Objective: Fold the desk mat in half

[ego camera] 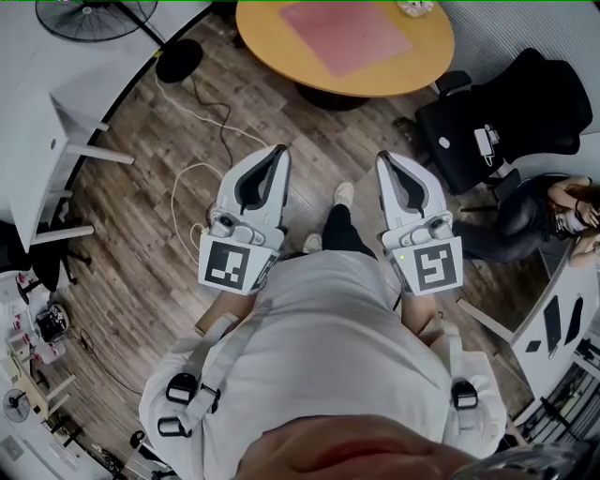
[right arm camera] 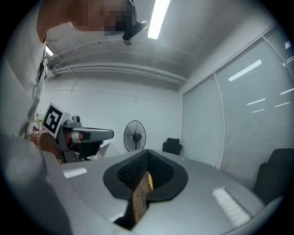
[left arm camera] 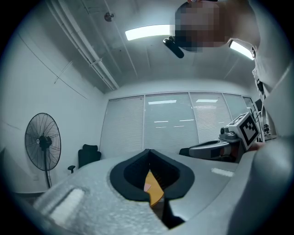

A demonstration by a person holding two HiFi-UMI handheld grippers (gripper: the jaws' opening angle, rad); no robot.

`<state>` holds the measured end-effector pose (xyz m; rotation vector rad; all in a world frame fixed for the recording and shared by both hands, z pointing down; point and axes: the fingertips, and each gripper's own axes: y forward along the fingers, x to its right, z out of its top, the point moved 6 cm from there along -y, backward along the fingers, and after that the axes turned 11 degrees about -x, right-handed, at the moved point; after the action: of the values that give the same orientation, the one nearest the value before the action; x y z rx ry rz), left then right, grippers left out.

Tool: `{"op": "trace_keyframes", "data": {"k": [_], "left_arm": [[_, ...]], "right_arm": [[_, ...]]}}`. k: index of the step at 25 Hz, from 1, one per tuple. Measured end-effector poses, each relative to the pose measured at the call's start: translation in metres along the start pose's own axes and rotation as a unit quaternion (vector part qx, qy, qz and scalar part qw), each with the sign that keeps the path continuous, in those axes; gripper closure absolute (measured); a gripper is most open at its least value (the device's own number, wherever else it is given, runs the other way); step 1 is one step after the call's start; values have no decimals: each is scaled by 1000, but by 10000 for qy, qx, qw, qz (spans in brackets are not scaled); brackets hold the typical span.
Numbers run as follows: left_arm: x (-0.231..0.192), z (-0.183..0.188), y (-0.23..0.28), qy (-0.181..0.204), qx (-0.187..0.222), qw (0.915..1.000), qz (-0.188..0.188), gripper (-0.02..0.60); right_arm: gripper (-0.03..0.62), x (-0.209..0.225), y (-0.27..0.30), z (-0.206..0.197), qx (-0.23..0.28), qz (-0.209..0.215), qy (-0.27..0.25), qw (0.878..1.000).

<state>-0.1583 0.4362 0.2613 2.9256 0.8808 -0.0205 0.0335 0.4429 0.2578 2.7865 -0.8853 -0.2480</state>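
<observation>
A pink desk mat [ego camera: 344, 34] lies flat and unfolded on a round wooden table [ego camera: 281, 56] at the far end of the head view. Both grippers are held close to the body, well short of the table and pointing toward it. My left gripper [ego camera: 278, 150] is shut with nothing in it. My right gripper [ego camera: 383, 157] is also shut and empty. In the left gripper view a sliver of the table [left arm camera: 157, 190] and mat [left arm camera: 147, 187] shows through the slit behind the left gripper [left arm camera: 149, 153]. The right gripper [right arm camera: 147, 155] shows wood floor and a bit of table through its slit.
A black office chair [ego camera: 506, 112] stands right of the table, with a seated person [ego camera: 553, 216] beyond it. A standing fan [ego camera: 94, 14] and a white desk [ego camera: 37, 122] are at the left. A white cable [ego camera: 187, 187] loops over the wooden floor.
</observation>
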Motion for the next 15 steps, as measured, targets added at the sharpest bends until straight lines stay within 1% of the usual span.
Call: {"op": "trace_keyframes", "data": {"k": [4, 6, 10, 15], "left_arm": [[-5, 3, 35, -18, 28, 10000, -24, 577], [-5, 7, 55, -6, 59, 10000, -64, 577], [-13, 8, 92, 15, -89, 10000, -24, 577], [-15, 9, 144, 16, -156, 9999, -40, 577]], "right_arm": [[589, 30, 16, -7, -68, 34, -68, 9999], [589, 47, 24, -6, -18, 56, -56, 10000], [589, 80, 44, -5, -34, 90, -50, 9999], [589, 123, 65, -3, -68, 77, 84, 9999]]}}
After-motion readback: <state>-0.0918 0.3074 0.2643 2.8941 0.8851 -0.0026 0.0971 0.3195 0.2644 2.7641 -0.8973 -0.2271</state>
